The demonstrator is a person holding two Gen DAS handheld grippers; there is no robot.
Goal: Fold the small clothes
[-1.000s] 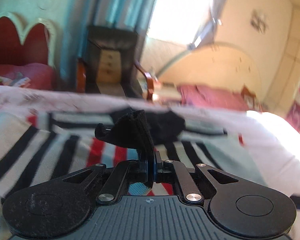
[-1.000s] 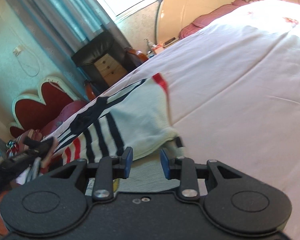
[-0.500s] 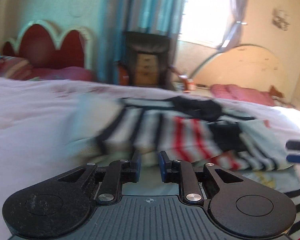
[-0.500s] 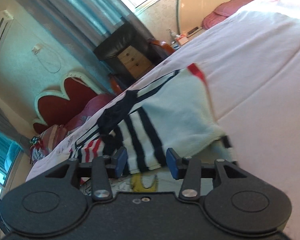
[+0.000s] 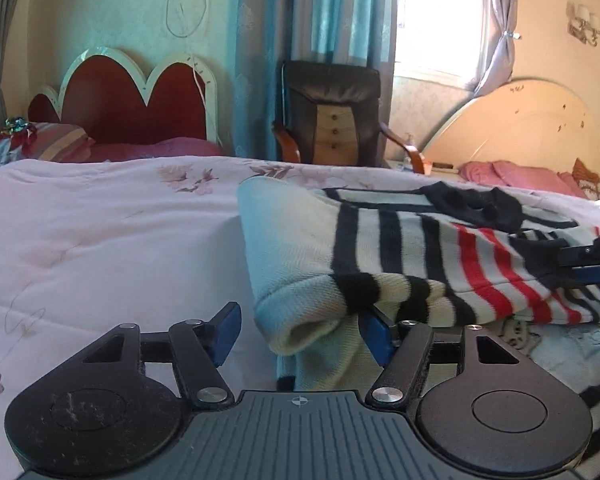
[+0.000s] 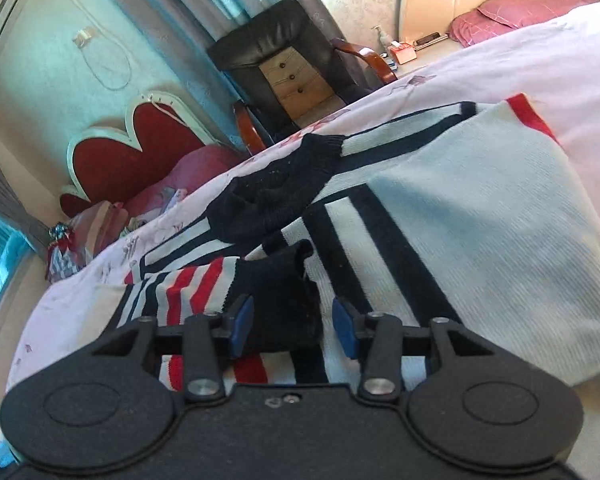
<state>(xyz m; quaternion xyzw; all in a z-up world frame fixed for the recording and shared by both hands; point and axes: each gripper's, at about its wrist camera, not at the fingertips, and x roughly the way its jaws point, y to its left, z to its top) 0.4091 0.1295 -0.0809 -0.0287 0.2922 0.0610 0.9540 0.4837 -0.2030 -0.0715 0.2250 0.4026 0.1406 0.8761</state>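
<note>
A small striped knit sweater (image 5: 400, 256), cream with black and red stripes and a black collar, lies partly folded on the bed. My left gripper (image 5: 300, 332) is open, its jaws on either side of the folded cream edge at the sweater's left end. My right gripper (image 6: 294, 326) is open, with a black sleeve cuff (image 6: 284, 296) lying between its jaws over the red-striped sleeve. The right gripper's fingers also show at the right edge of the left wrist view (image 5: 592, 260). The sweater's cream body (image 6: 480, 232) spreads to the right in the right wrist view.
The bed has a pale pink floral cover (image 5: 100, 240). Behind it stand a red scalloped headboard (image 5: 132, 100), a black armchair (image 5: 332, 112) with a small wooden drawer unit, curtains and a window. A second bed with pink pillows (image 5: 520, 172) is at the back right.
My left gripper let go of the black cuff it held a second ago, opened wide and moved to the sweater's folded left edge. My right gripper moved in over the black cuff.
</note>
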